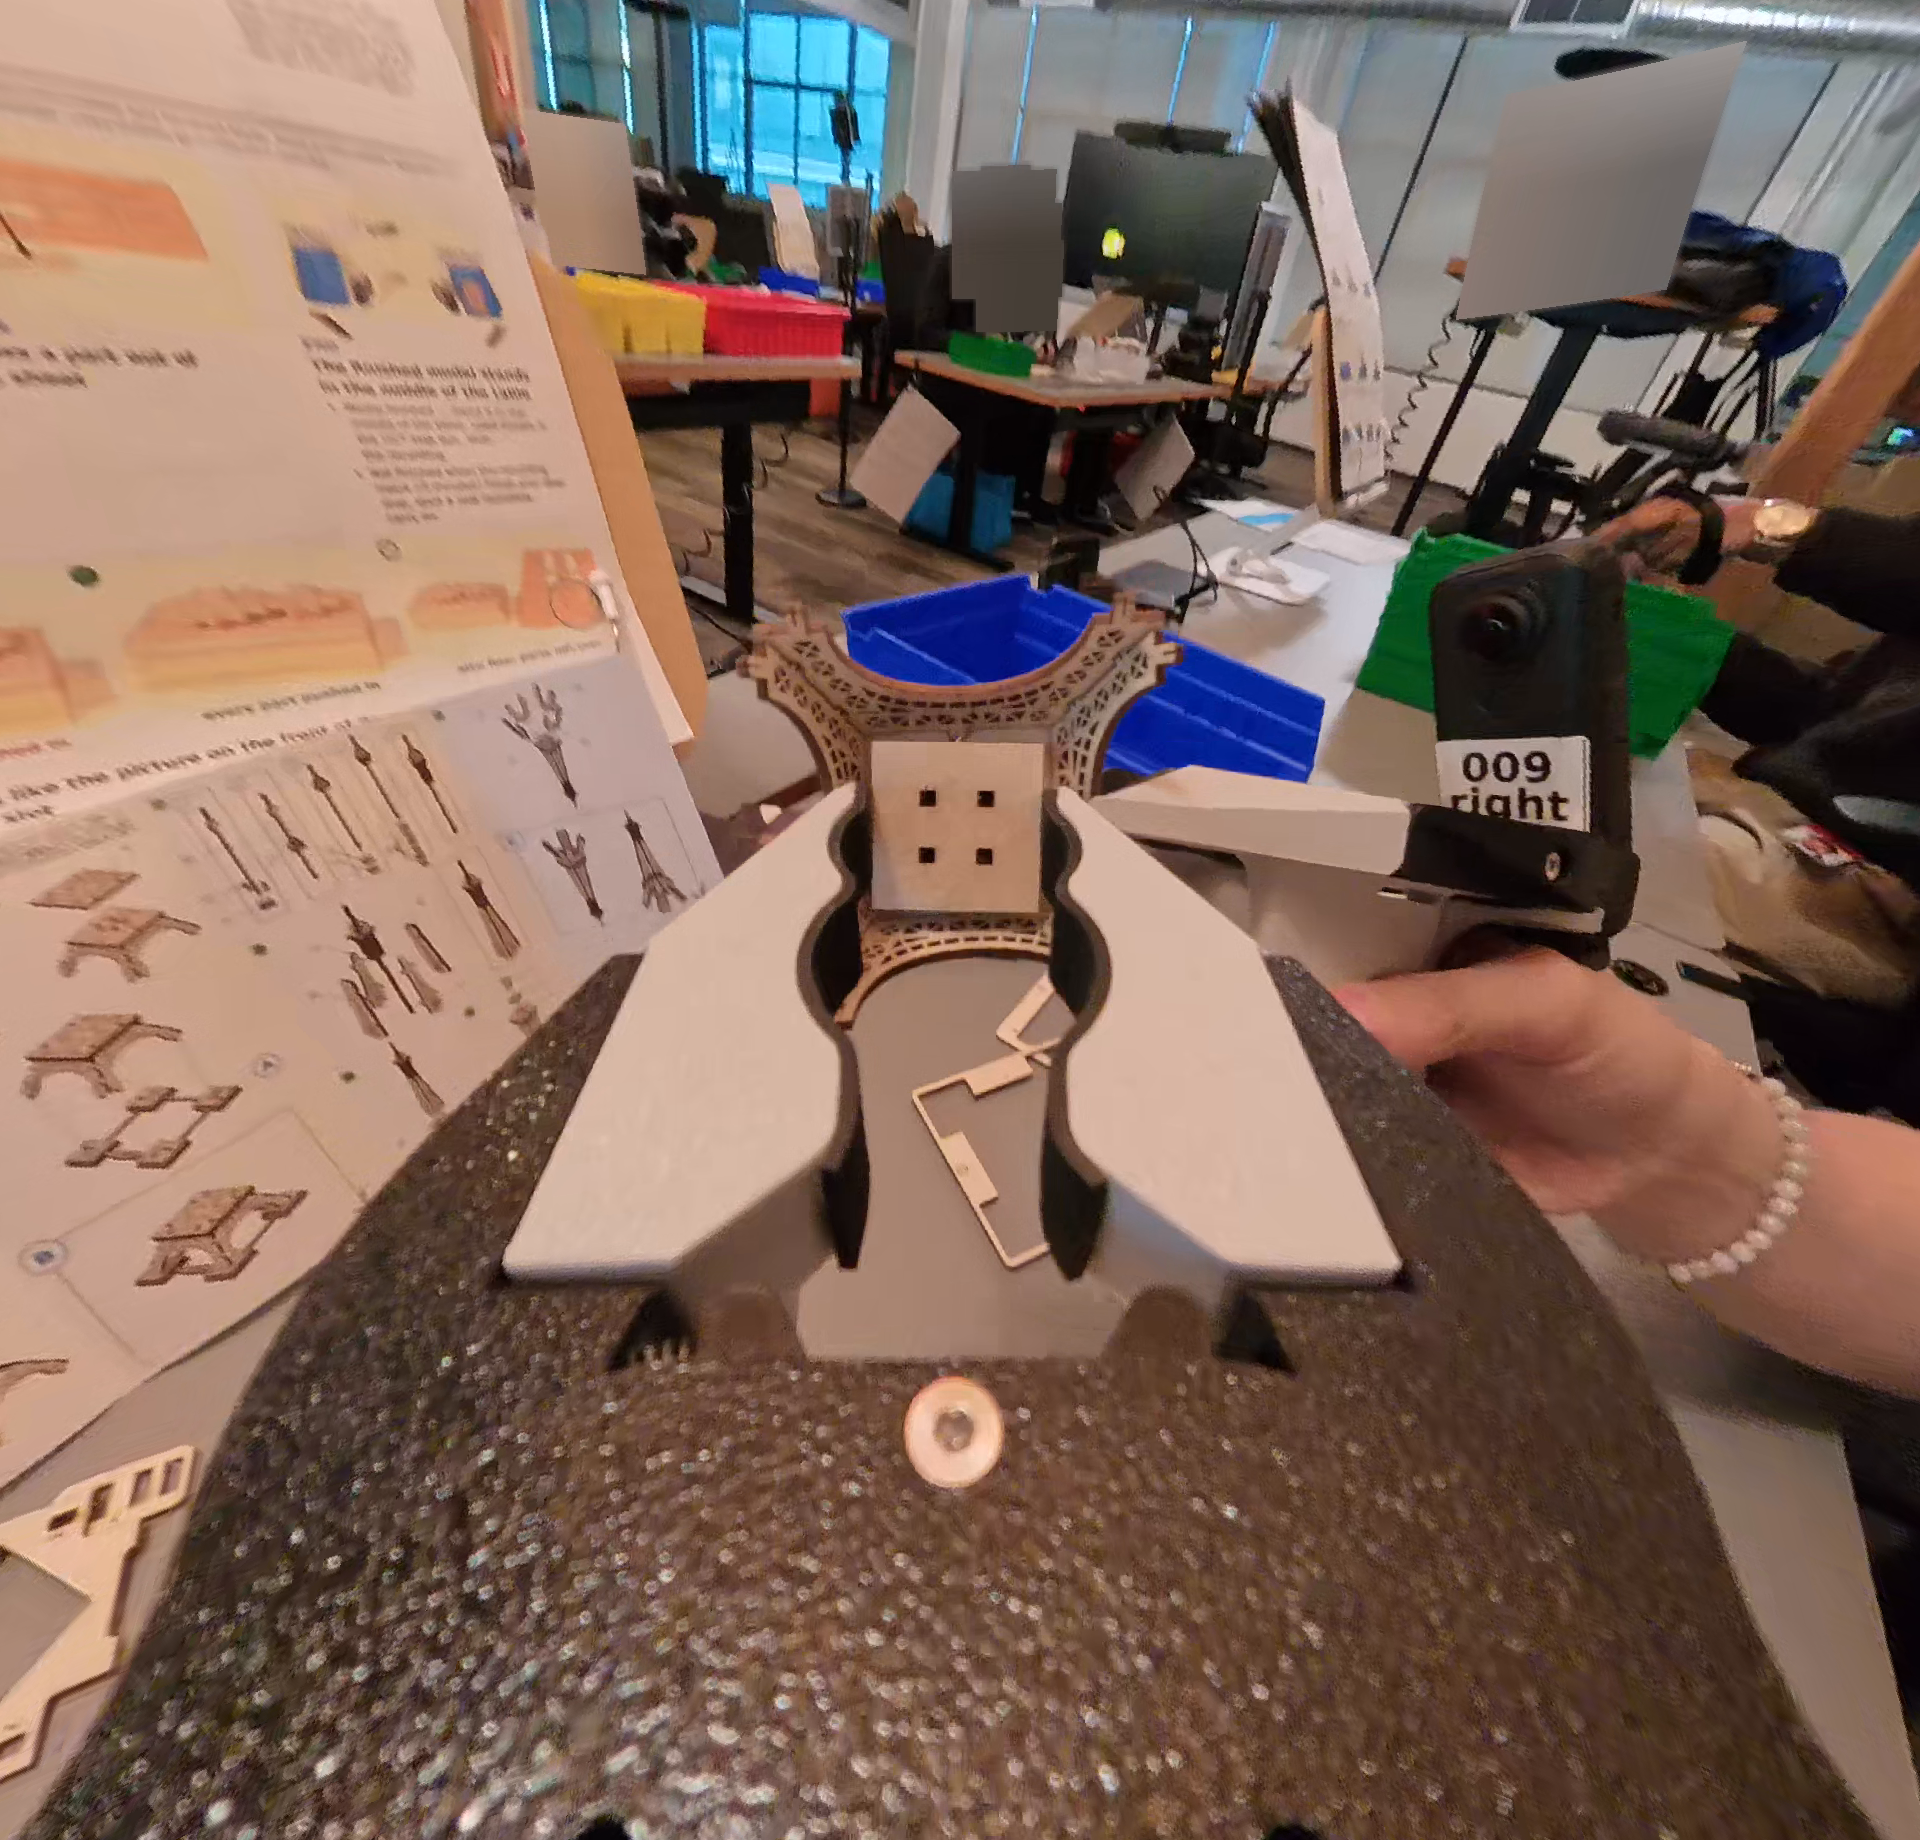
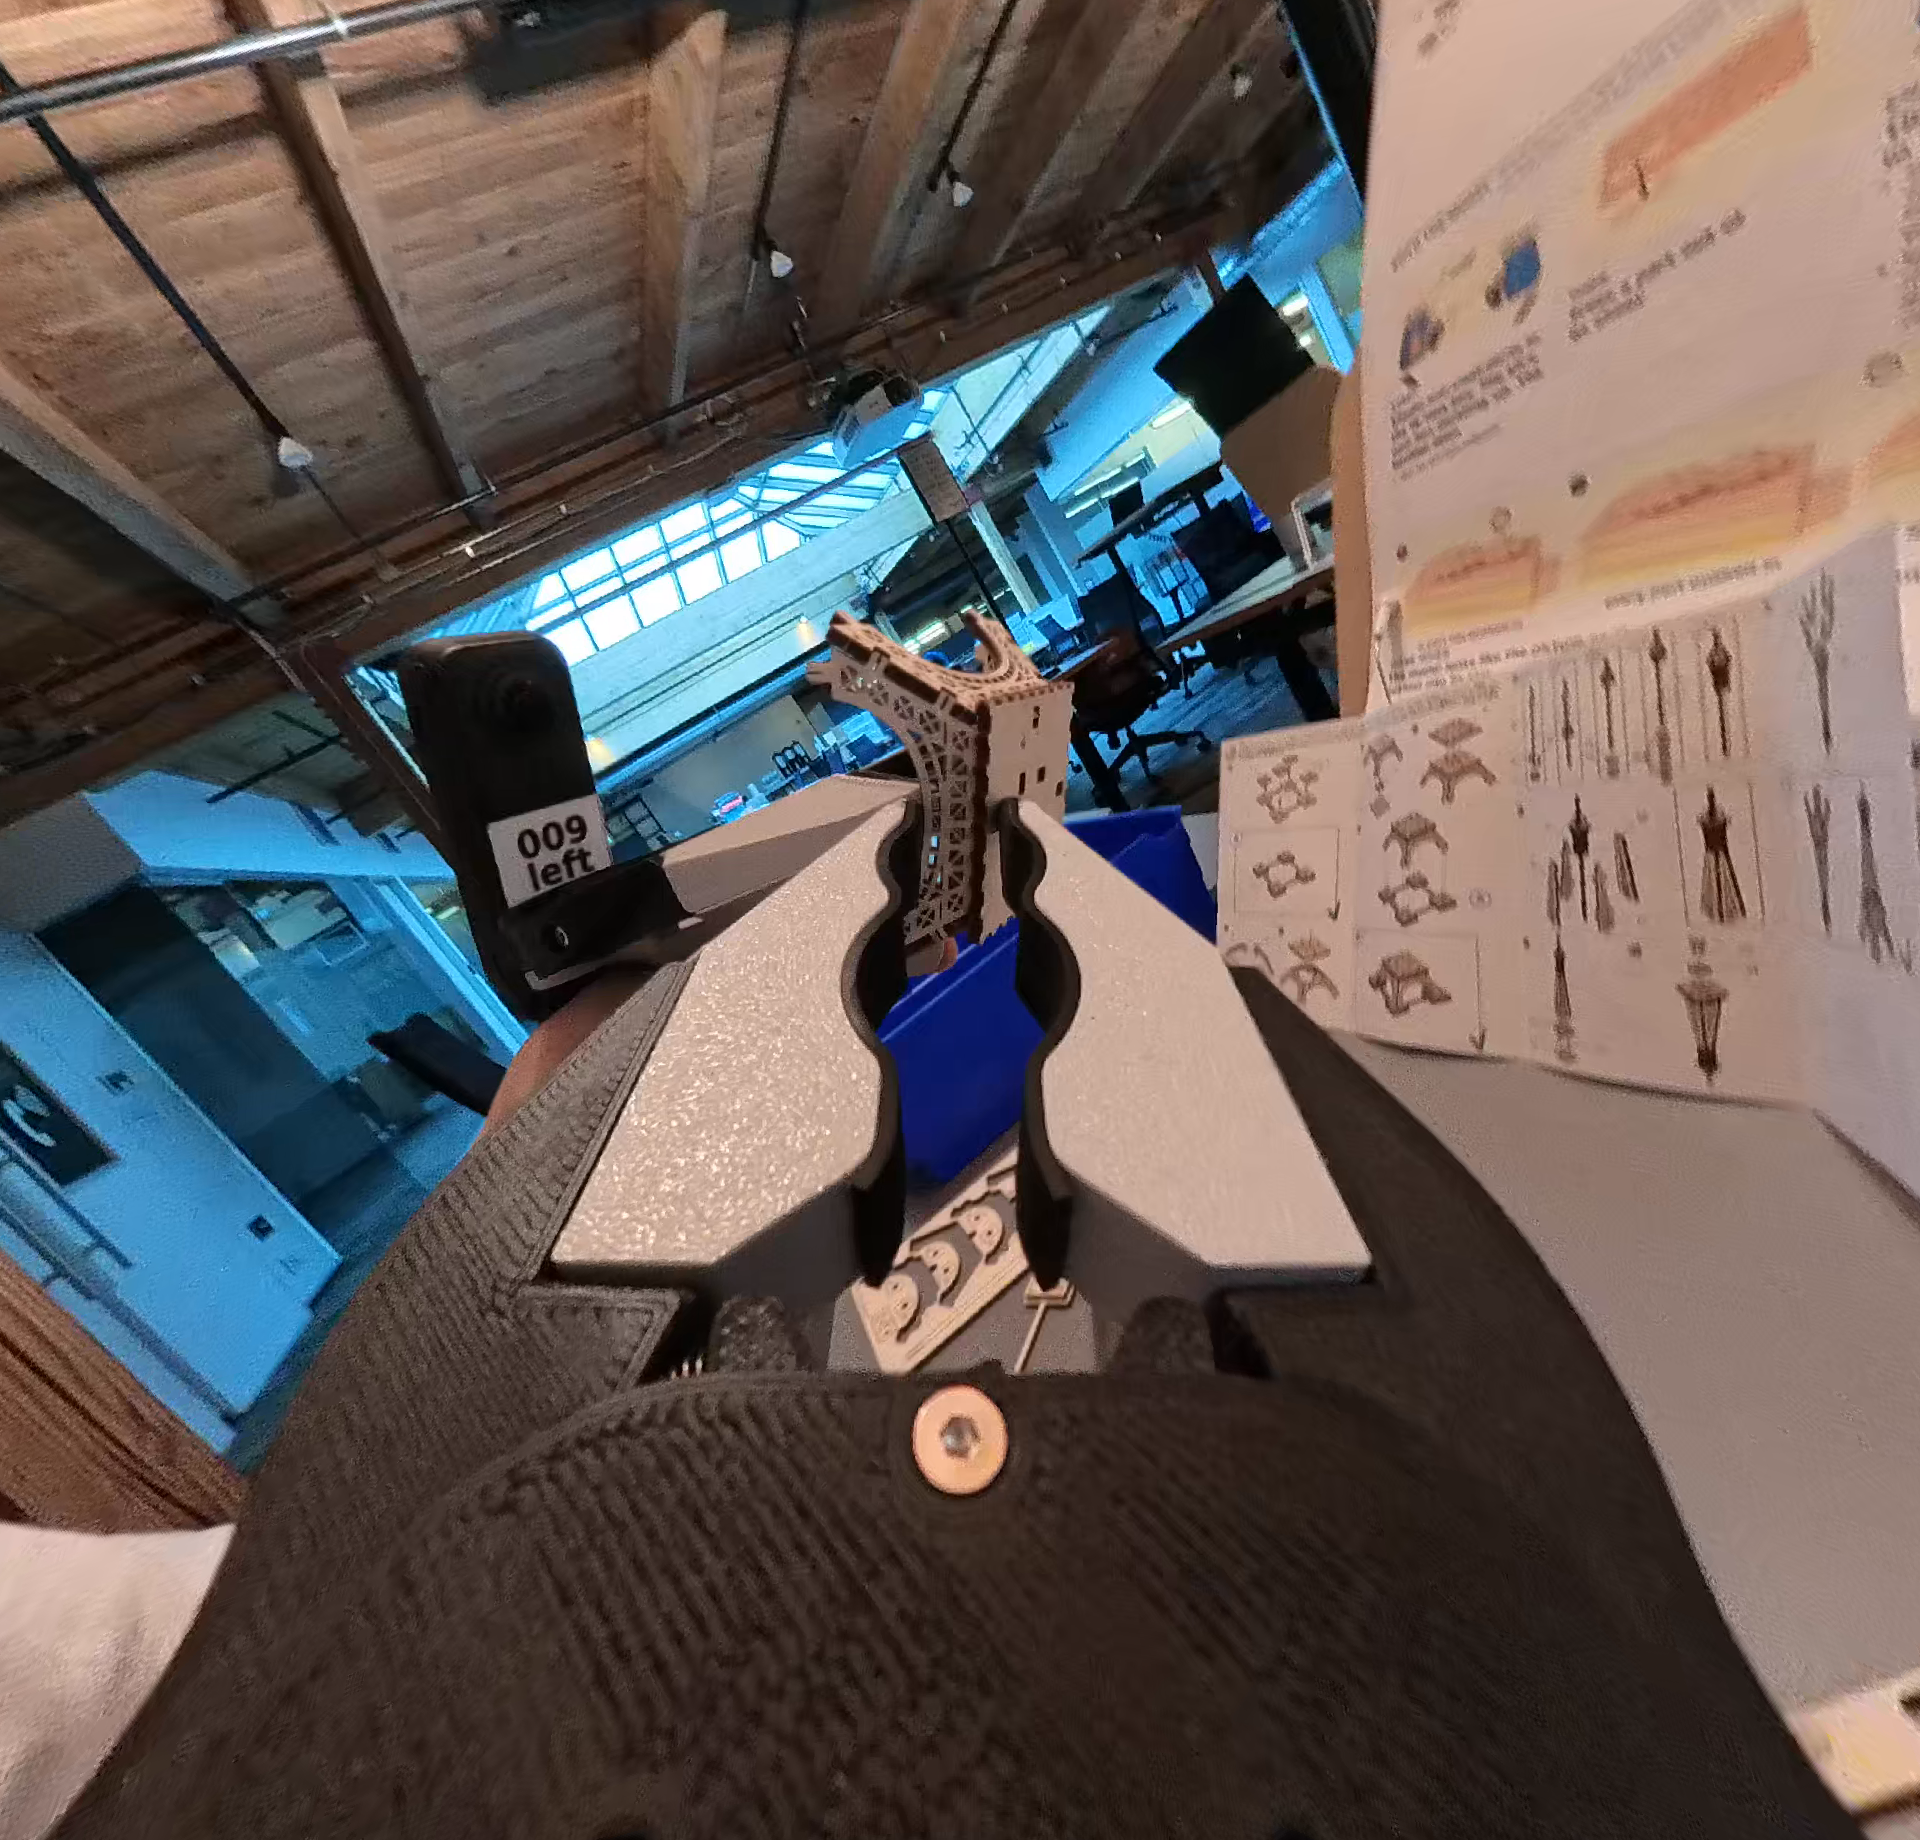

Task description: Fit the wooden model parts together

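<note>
Above the grey surface (image 1: 1538,710), both hand-held grippers, left (image 1: 954,860) and right (image 2: 961,860), clamped narrowly on the wooden tower base (image 1: 956,824).

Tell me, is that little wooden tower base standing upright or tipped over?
Tipped. The base is held off the table on its side: its flat square top faces the left claw's camera, its legs point away.

Daylight is pouring in through the far windows (image 1: 800,97) and skylight (image 2: 675,564), tinting both wide-angle pictures blue. Straight lines are bending toward the edges. The instruction sheets (image 1: 260,440) are blurring close to the lens.
</note>
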